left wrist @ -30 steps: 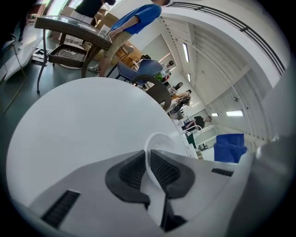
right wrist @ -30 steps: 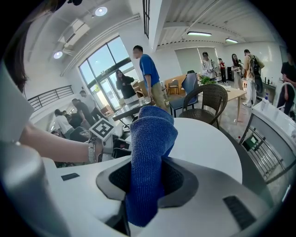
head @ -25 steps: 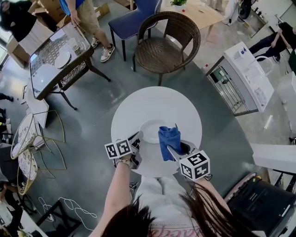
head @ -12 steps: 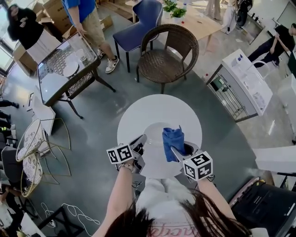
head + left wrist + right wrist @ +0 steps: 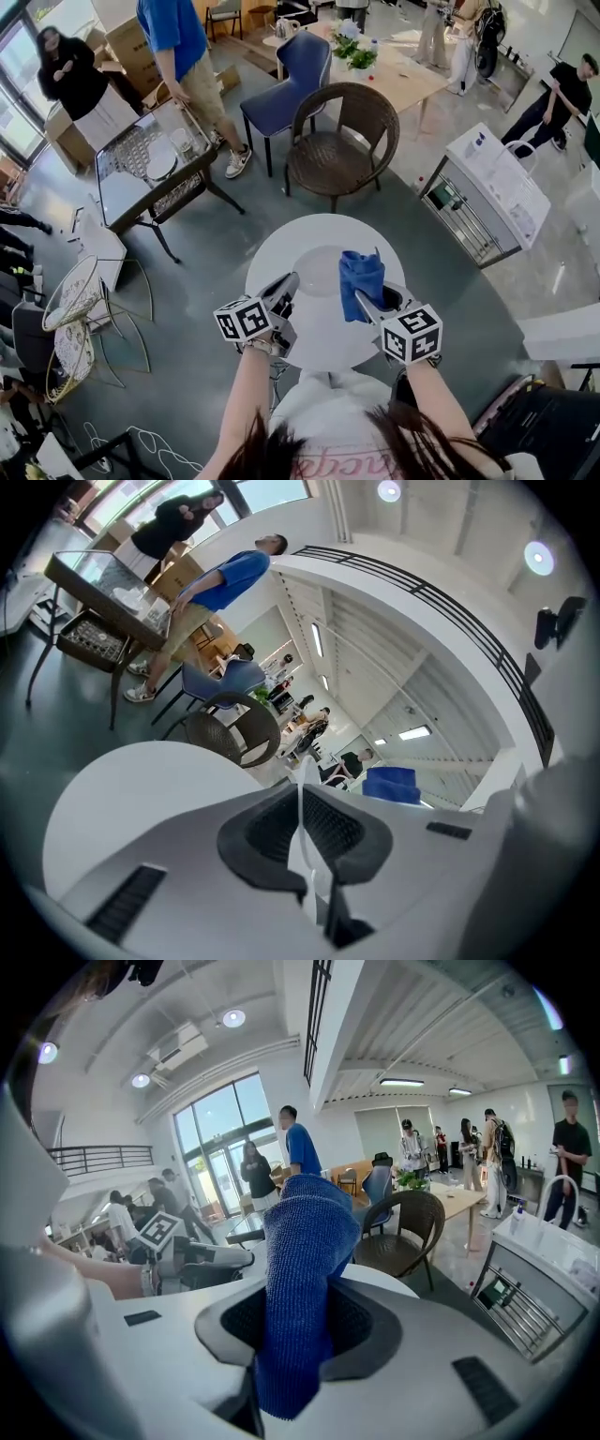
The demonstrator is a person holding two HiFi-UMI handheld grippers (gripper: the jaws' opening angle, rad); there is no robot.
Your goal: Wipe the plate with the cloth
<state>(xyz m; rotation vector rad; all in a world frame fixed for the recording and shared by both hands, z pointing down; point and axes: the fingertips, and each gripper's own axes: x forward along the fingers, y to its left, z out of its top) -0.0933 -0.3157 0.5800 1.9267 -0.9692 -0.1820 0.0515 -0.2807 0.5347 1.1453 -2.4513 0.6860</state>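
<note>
My left gripper (image 5: 286,287) is shut on the rim of a white plate (image 5: 317,314), held above the round white table (image 5: 309,236). In the left gripper view the plate (image 5: 302,794) shows edge-on as a thin white line between the closed jaws of the left gripper (image 5: 304,829). Just to the plate's right, my right gripper (image 5: 362,302) is shut on a blue cloth (image 5: 361,274) that stands up from its jaws. The cloth (image 5: 302,1260) fills the middle of the right gripper view, clamped in the right gripper (image 5: 292,1324); the left gripper (image 5: 202,1262) shows to its left.
Beyond the table stand a brown wicker chair (image 5: 342,141) and a blue chair (image 5: 298,73). A glass-top table (image 5: 150,167) with people beside it is at far left, wire chairs (image 5: 80,305) at left. A white cabinet (image 5: 497,178) stands to the right.
Both grippers have risen, the left lifting the plate off the table and the right carrying the cloth up beside it. The head view has tilted to show more of the room.
</note>
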